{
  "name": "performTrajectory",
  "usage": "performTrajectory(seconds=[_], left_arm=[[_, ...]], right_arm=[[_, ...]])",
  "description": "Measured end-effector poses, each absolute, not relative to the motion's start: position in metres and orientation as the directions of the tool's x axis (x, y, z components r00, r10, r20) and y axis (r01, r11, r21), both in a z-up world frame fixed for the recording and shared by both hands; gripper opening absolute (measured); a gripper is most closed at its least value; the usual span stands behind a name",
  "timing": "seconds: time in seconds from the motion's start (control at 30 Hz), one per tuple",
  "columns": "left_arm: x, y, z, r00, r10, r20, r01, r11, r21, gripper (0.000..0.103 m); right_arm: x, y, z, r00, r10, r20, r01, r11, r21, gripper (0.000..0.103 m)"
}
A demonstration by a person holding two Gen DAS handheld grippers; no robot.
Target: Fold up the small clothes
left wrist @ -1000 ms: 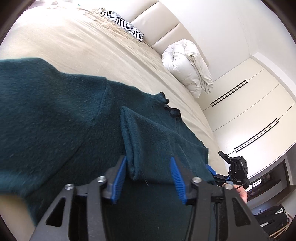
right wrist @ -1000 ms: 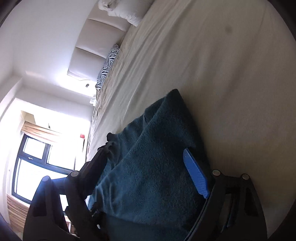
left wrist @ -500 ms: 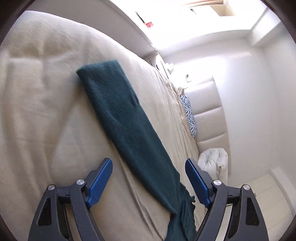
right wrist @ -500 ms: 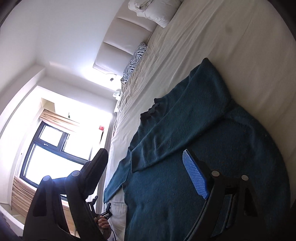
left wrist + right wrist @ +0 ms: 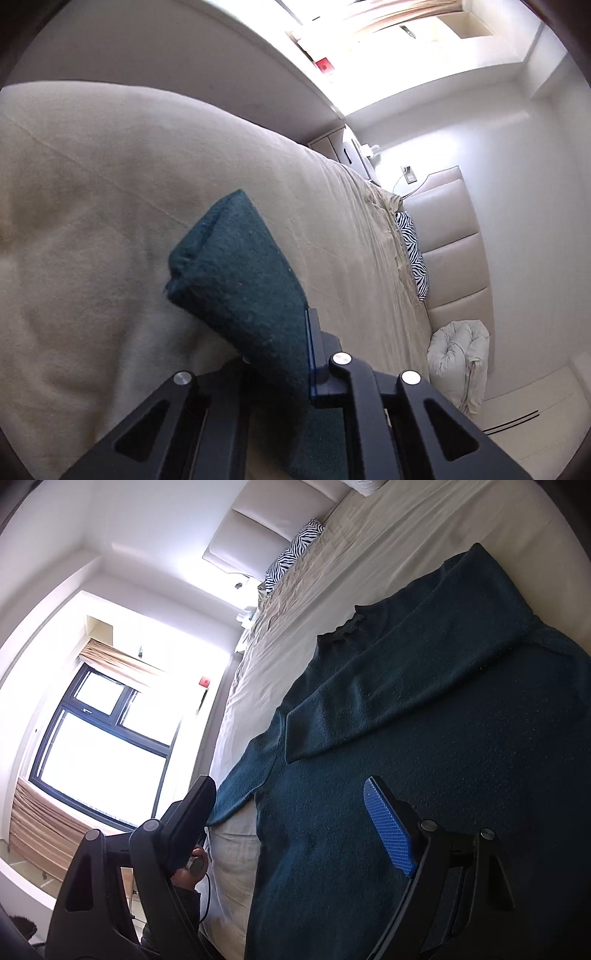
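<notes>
A dark teal sweater (image 5: 424, 775) lies flat on the beige bed (image 5: 332, 602). One sleeve (image 5: 406, 672) is folded across its chest. The other sleeve (image 5: 240, 280) is clamped in my left gripper (image 5: 291, 354), which is shut on it near the cuff; the cuff end sticks out in front of the jaws, over the bed (image 5: 92, 221). My right gripper (image 5: 291, 812) is open and empty, just above the sweater's lower body.
A zebra-print pillow (image 5: 291, 554) and padded headboard (image 5: 266, 524) are at the bed's head. A white duvet bundle (image 5: 458, 354) lies by the headboard. The bed's left edge (image 5: 229, 849) and a window (image 5: 99, 746) lie beyond the sweater.
My left gripper has closed on the outstretched sleeve, which now bunches between its jaws. My right gripper has pulled back and stays open over the sweater body.
</notes>
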State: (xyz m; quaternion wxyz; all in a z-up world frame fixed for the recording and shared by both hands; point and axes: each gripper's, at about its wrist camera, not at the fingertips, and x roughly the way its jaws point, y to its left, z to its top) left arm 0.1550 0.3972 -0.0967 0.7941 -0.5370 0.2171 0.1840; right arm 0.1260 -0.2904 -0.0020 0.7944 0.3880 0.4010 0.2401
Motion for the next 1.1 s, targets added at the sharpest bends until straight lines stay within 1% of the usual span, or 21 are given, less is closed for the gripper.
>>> performTrajectory(seconds=[0.07,0.17,0.23,0.27,0.33,0.4,0.43,0.5,0.57,0.63,0.7,0.73,0.77,0.83,0.87,0.9,1.0,1.1], left_arm=[[0.173,0.368,-0.067,0.846,0.035,-0.532,-0.477,0.498,-0.724,0.008],[0.210,0.280,-0.020,0.840,-0.029,-0.542,-0.341,0.749,-0.568,0.008],[0.230,0.203,-0.001,0.816,-0.078,-0.573,-0.204,0.889,-0.410,0.009],[0.235,0.158,0.002,0.803,-0.081,-0.590,-0.128,0.944,-0.304,0.009],[0.234,0.074,-0.007,0.780,-0.061,-0.622,0.012,0.997,-0.082,0.009],[0.228,0.006,-0.033,0.767,-0.007,-0.642,0.122,0.983,0.136,0.009],[0.222,-0.019,-0.050,0.762,0.016,-0.647,0.166,0.962,0.219,0.010],[0.210,-0.049,-0.083,0.734,0.072,-0.675,0.217,0.917,0.334,0.011],[0.194,-0.056,-0.101,0.742,0.134,-0.657,0.220,0.878,0.426,0.015],[0.188,-0.050,-0.098,0.749,0.139,-0.648,0.211,0.877,0.432,0.015],[0.183,-0.039,-0.097,0.747,0.127,-0.652,0.210,0.886,0.413,0.021],[0.179,-0.038,-0.097,0.743,0.125,-0.658,0.210,0.890,0.406,0.027],[0.179,-0.036,-0.097,0.742,0.124,-0.659,0.207,0.892,0.401,0.030],[0.177,-0.034,-0.094,0.742,0.115,-0.660,0.203,0.900,0.386,0.032],[0.175,-0.034,-0.092,0.744,0.114,-0.659,0.199,0.903,0.381,0.034],[0.172,-0.031,-0.091,0.744,0.113,-0.658,0.195,0.906,0.376,0.035],[0.171,-0.025,-0.090,0.742,0.098,-0.663,0.187,0.919,0.346,0.036],[0.178,-0.018,-0.087,0.747,0.082,-0.660,0.162,0.940,0.301,0.037]], right_arm=[[0.127,-0.294,-0.006,0.568,0.687,-0.453,-0.062,0.585,0.809,0.082],[0.128,-0.298,-0.014,0.568,0.687,-0.453,-0.052,0.580,0.813,0.082],[0.132,-0.301,-0.021,0.566,0.689,-0.453,-0.046,0.574,0.817,0.082],[0.131,-0.304,-0.023,0.567,0.693,-0.446,-0.044,0.566,0.823,0.082],[0.136,-0.308,-0.029,0.569,0.697,-0.436,-0.028,0.547,0.837,0.082],[0.142,-0.310,-0.034,0.570,0.700,-0.431,-0.016,0.534,0.846,0.082],[0.146,-0.310,-0.035,0.566,0.705,-0.428,-0.015,0.528,0.849,0.082],[0.156,-0.306,-0.040,0.541,0.715,-0.443,-0.007,0.531,0.847,0.082],[0.167,-0.301,-0.046,0.510,0.721,-0.468,0.008,0.540,0.841,0.082],[0.178,-0.293,-0.055,0.472,0.743,-0.475,0.018,0.530,0.848,0.082],[0.191,-0.282,-0.068,0.436,0.767,-0.471,0.048,0.503,0.863,0.082],[0.197,-0.276,-0.075,0.415,0.786,-0.459,0.062,0.479,0.876,0.080],[0.203,-0.269,-0.083,0.385,0.811,-0.440,0.073,0.449,0.891,0.079],[0.213,-0.257,-0.097,0.346,0.825,-0.446,0.116,0.434,0.893,0.072],[0.219,-0.251,-0.103,0.328,0.828,-0.454,0.131,0.436,0.890,0.071],[0.227,-0.245,-0.107,0.311,0.836,-0.452,0.141,0.430,0.892,0.068],[0.240,-0.229,-0.111,0.265,0.843,-0.468,0.156,0.441,0.884,0.064],[0.245,-0.214,-0.110,0.207,0.839,-0.504,0.154,0.481,0.863,0.050]])
